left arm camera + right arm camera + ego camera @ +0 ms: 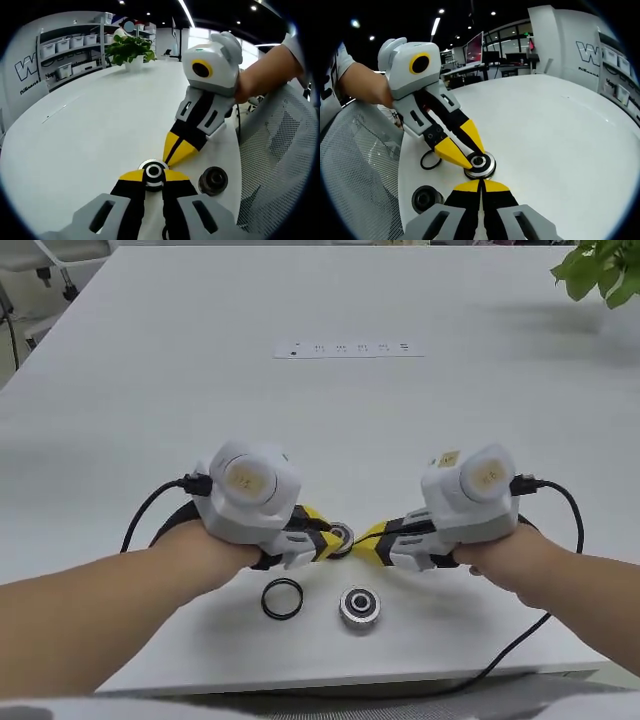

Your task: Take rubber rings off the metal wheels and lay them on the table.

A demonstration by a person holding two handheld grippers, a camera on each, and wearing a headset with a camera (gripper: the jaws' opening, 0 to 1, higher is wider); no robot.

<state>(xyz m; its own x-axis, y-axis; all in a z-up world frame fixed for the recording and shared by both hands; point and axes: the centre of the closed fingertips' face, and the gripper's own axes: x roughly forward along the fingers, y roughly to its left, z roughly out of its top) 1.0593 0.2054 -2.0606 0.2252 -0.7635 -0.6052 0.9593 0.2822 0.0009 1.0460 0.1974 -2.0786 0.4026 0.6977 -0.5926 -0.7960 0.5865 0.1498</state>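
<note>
A metal wheel (341, 536) with a black rubber ring around its rim lies on the white table (330, 420) between the two grippers. My left gripper (325, 538) is shut on this wheel (153, 171), one yellow tip on either side. My right gripper (362, 537) faces it with its jaws pressed together, and their tips (481, 183) touch the wheel's rim (481, 164). I cannot tell whether the ring is pinched. A loose rubber ring (282, 599) lies flat nearer the front edge. A second metal wheel (360, 606) sits to its right.
The table's front edge runs just below the loose ring and the second wheel. A white labelled strip (348, 348) lies at mid-table, and a plant (600, 270) stands at the far right. Black cables trail from both grippers. A mesh chair (280, 165) stands beside the table.
</note>
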